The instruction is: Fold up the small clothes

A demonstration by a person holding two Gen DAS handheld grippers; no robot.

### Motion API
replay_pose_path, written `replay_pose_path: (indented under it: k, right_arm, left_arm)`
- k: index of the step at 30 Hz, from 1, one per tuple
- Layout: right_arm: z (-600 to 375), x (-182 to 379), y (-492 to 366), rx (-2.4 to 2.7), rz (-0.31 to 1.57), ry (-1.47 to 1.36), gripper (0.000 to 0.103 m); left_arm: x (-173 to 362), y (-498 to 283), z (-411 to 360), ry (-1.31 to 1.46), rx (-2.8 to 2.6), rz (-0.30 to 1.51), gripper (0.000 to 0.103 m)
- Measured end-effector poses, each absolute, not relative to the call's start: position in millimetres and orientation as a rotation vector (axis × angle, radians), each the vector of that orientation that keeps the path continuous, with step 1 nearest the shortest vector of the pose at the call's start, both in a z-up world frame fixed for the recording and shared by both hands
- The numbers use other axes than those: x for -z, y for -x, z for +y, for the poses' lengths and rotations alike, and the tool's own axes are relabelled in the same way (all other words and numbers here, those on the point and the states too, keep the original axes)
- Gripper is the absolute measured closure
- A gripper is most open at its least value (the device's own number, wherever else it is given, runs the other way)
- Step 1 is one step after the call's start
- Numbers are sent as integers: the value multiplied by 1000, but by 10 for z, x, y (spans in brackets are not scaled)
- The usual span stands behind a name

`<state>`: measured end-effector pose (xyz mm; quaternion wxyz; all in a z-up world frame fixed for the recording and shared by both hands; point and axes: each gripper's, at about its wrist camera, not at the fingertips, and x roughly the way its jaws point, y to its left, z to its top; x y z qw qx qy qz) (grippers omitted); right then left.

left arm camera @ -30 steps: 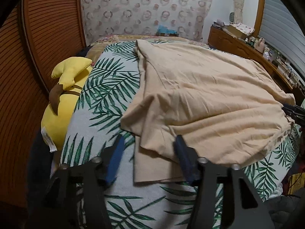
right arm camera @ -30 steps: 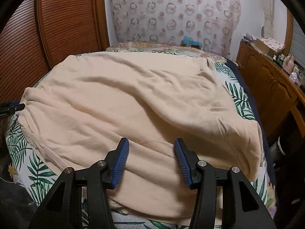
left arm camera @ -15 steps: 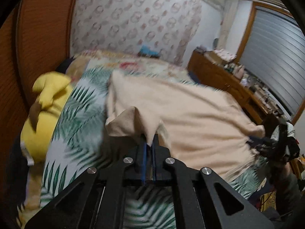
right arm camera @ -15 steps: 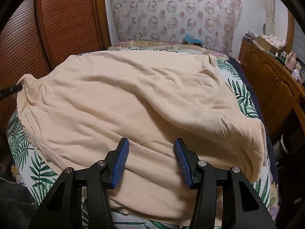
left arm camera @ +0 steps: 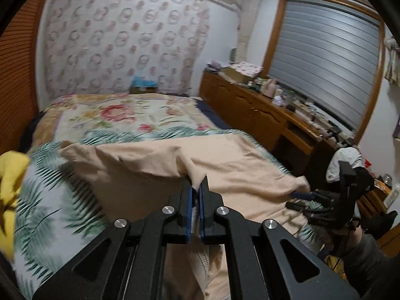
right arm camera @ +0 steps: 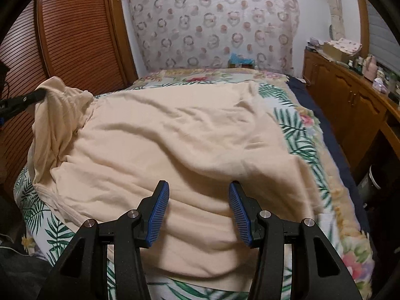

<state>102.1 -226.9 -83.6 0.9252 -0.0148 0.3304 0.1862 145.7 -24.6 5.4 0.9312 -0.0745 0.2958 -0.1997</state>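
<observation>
A peach-coloured garment (right arm camera: 175,137) lies spread over the bed. My left gripper (left arm camera: 196,195) is shut on a fold of the garment (left arm camera: 150,175) and holds that corner lifted off the bed. In the right wrist view the raised corner (right arm camera: 60,100) hangs from the left gripper (right arm camera: 37,93) at the far left. My right gripper (right arm camera: 198,205) is open with its blue pads just above the near part of the garment. In the left wrist view the right gripper (left arm camera: 300,196) sits at the garment's right edge; its jaws look nearly closed there.
The bed (left arm camera: 50,200) has a palm-leaf and floral cover. A yellow plush toy (left arm camera: 10,187) lies at its left edge. A wooden dresser (right arm camera: 350,105) with small items runs along the right wall. A slatted wooden wardrobe (right arm camera: 62,37) stands to the left.
My left gripper closed on the garment's corner and lifted it up and back over the bed. The right gripper stayed open over the garment's near part.
</observation>
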Motion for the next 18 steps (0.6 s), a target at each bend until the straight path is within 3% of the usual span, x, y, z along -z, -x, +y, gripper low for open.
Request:
replay_pose_path:
  k: [10, 15, 16, 17, 18]
  right_arm:
    - [-2619, 786, -738, -321, 615, -25, 51]
    - [-2784, 851, -624, -303, 615, -67, 51]
    - [-2791, 872, -615, -299, 618, -68, 51]
    - [-2816, 879, -626, -297, 621, -68, 51]
    - [-2826, 883, -631, -296, 622, -69, 51]
  left_arm:
    - [-581, -1656, -1505, 79, 706, 577, 98]
    - [-470, -1717, -2054, -62, 804, 688, 97]
    - [-437, -1702, -2067, -83, 800, 687, 86]
    - [-399, -1688, -2046, -105, 778, 685, 65]
    - [-387, -1687, -2025, -114, 760, 679, 56]
